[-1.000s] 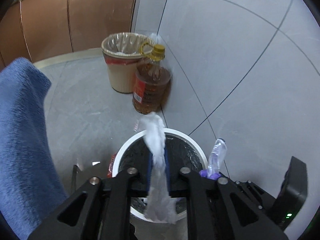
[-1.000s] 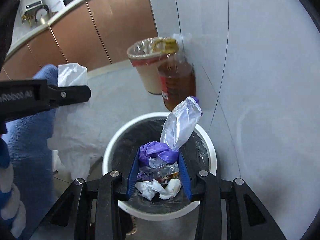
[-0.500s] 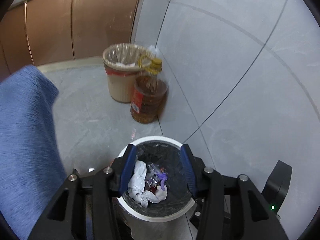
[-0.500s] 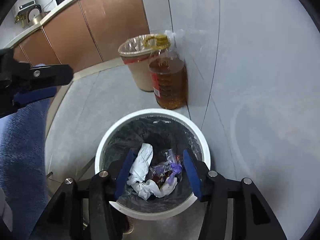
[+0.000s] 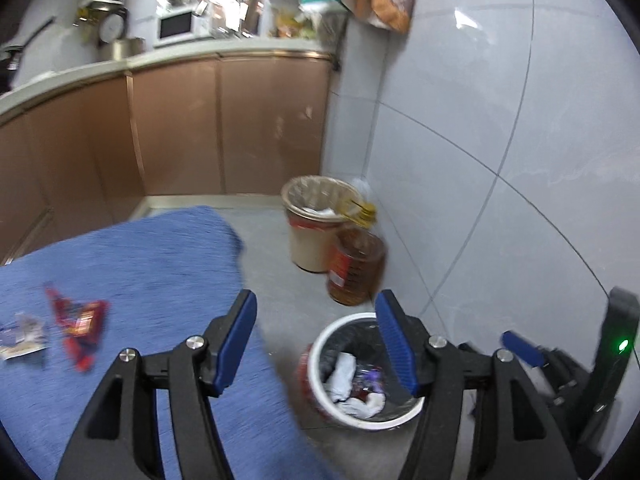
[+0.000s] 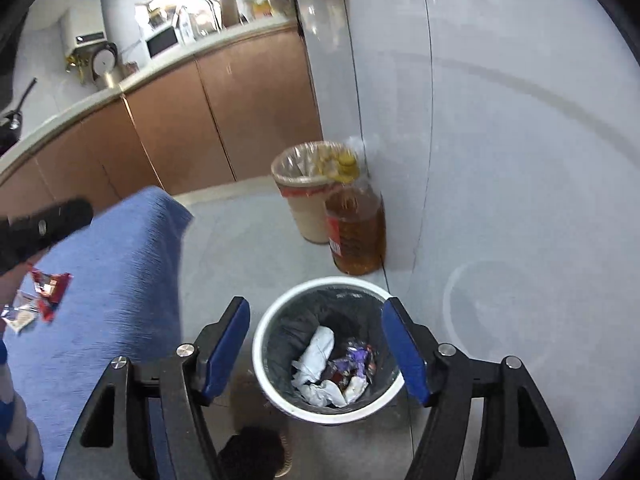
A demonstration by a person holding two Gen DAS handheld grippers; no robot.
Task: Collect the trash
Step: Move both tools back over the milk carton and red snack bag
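Observation:
A white bin with a black liner [image 6: 280, 392] stands on the floor by the wall; it also shows in the left wrist view [image 5: 320, 364]. White tissue [image 6: 316, 352] and purple and silver wrappers [image 6: 356, 360] lie inside. My right gripper [image 6: 316, 344] is open and empty above the bin. My left gripper [image 5: 316, 340] is open and empty, above the blue cloth's edge and the bin. A red wrapper [image 5: 78, 326] and a pale wrapper [image 5: 22, 336] lie on the blue cloth [image 5: 160, 264]; both wrappers show in the right wrist view [image 6: 50, 288].
A beige lined bin [image 6: 308, 200] and a large oil bottle [image 6: 356, 232] stand against the tiled wall [image 6: 520, 160]. Brown cabinets [image 5: 180, 128] with a cluttered counter run along the back. The right gripper's body [image 5: 616, 352] shows at the left view's right edge.
Both grippers opened and dropped the tissue and the plastic wrappers into the bin, then rose and pulled back. The left view swung left, so the wrappers on the cloth came into sight.

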